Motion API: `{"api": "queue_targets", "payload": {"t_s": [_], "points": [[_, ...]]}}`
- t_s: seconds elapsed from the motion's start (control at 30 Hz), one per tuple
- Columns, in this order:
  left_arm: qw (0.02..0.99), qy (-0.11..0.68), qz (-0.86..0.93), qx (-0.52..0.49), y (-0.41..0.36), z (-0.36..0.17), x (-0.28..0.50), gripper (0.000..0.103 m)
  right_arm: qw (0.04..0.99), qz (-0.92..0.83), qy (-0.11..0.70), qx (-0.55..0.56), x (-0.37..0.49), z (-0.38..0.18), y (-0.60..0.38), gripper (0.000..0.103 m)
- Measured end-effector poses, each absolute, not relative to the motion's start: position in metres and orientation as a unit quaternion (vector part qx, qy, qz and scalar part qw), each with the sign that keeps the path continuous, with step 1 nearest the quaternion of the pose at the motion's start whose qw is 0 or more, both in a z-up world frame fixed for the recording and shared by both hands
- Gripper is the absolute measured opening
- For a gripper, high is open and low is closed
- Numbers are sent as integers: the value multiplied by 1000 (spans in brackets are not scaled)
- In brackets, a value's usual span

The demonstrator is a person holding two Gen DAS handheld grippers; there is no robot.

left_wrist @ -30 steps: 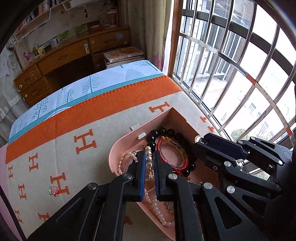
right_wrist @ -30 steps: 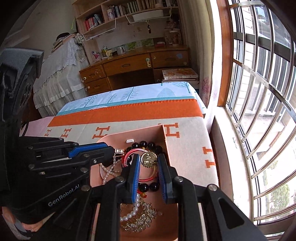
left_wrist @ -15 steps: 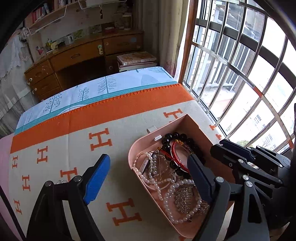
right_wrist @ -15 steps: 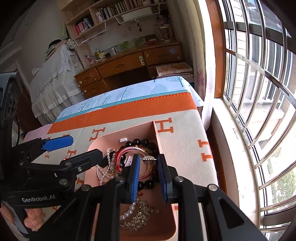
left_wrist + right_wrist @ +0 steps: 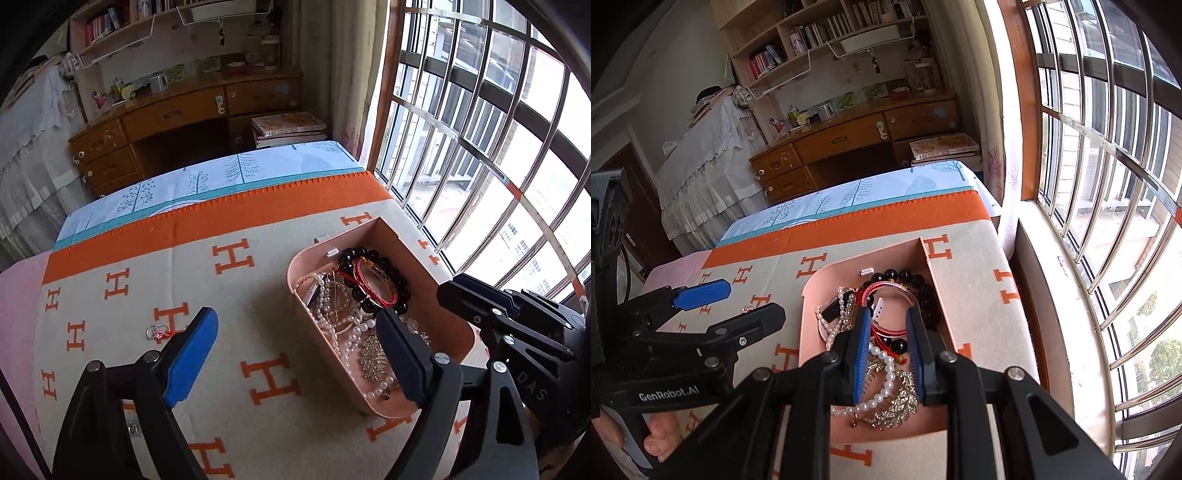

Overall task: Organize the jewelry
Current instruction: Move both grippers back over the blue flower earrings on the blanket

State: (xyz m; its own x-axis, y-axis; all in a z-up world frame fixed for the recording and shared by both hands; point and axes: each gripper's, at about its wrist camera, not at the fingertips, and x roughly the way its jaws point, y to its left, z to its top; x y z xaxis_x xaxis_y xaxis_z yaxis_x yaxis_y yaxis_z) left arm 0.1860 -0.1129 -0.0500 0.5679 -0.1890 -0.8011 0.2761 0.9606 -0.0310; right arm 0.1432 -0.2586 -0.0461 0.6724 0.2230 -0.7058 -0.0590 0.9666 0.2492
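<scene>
A pink jewelry box (image 5: pixel 402 236) (image 5: pixel 827 273) sits on the orange and beige blanket. It holds black bead bracelets (image 5: pixel 373 254), red bangles (image 5: pixel 886 291), pearl strands (image 5: pixel 332 332) and a rhinestone comb (image 5: pixel 897 402). My left gripper (image 5: pixel 295 343) is wide open and empty above the blanket at the box's left side. My right gripper (image 5: pixel 888 336) is partly open and empty above the box. A small ring with a red bit (image 5: pixel 157 331) (image 5: pixel 748 308) lies loose on the blanket, left of the box.
A barred window (image 5: pixel 480 147) runs along the right, its sill (image 5: pixel 1067 314) beside the bed edge. A wooden desk (image 5: pixel 177 122) with drawers and a stack of books (image 5: pixel 288 127) stand beyond the bed. A small item (image 5: pixel 133 430) lies near the left gripper's base.
My left gripper let go of the pearl strand into the box, opened wide and pulled back. My right gripper released the gold charm, opened slightly and rose above the box.
</scene>
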Motion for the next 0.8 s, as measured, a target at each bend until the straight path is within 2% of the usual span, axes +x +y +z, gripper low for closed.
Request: {"api": "queue_targets", "payload": {"t_s": [0.63,0.8], "points": [[914,401,-60,22,-10,-1,112,88,915,91,382,95,93,-18,-223,20],[922,385,-32,3,31,11,93,97,914,107,382,86,87,-17,-207,20]]}}
